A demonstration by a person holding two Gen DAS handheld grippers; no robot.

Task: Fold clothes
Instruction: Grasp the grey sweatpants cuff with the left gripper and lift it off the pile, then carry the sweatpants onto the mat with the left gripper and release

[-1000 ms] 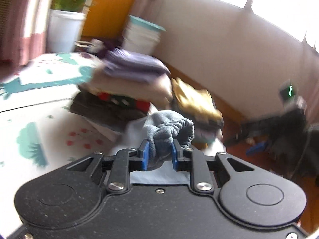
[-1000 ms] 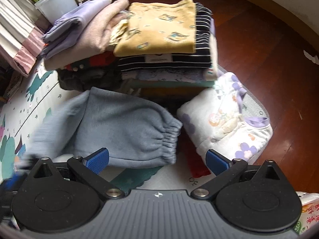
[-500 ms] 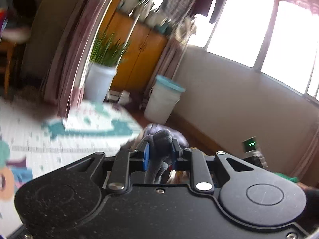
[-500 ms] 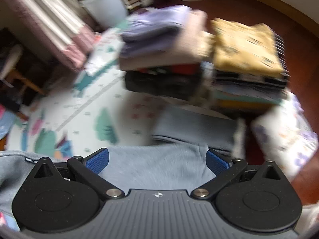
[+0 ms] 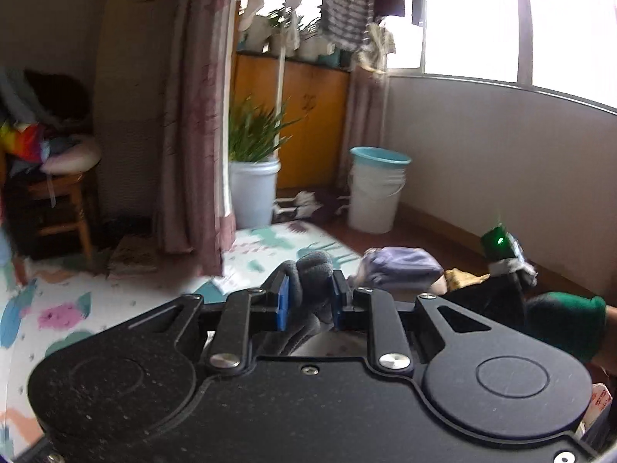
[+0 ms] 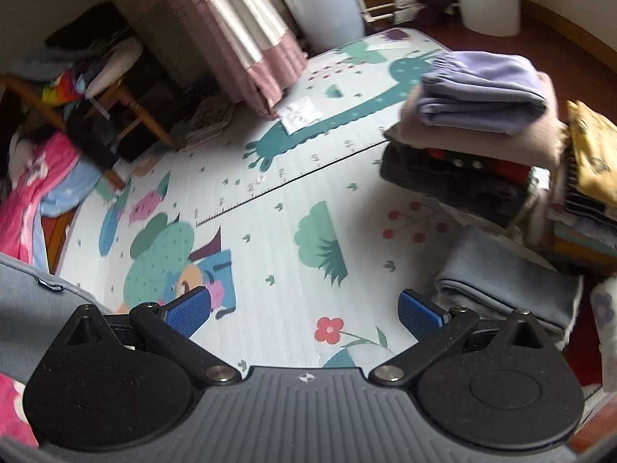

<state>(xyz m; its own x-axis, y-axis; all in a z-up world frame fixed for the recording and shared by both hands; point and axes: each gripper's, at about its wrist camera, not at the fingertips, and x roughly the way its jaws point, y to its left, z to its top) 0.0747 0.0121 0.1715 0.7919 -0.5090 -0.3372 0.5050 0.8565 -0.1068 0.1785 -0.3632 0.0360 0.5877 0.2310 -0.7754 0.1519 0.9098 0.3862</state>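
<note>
My left gripper (image 5: 308,301) is shut on a bunched grey-blue garment (image 5: 314,274) and holds it raised, facing the room. My right gripper (image 6: 304,308) is open and empty above the patterned play mat (image 6: 270,208). A grey-blue cloth edge (image 6: 27,293) shows at its far left. A folded grey-blue piece (image 6: 509,281) lies on the mat at the right. Behind it stand stacks of folded clothes, topped by a lilac garment (image 6: 482,88) and a yellow one (image 6: 594,150). The lilac top also shows in the left wrist view (image 5: 401,266).
A white planter with grass (image 5: 252,193) and a white bucket with teal rim (image 5: 376,189) stand by the wall. A pink curtain (image 6: 250,38) hangs to the floor. A wooden chair (image 6: 127,112) piled with things and a pink cloth heap (image 6: 27,193) are at left.
My left gripper has lifted and tilted up with the grey garment, from facing the stacks to facing the room. My right gripper has swung left, off the grey piece and over the mat.
</note>
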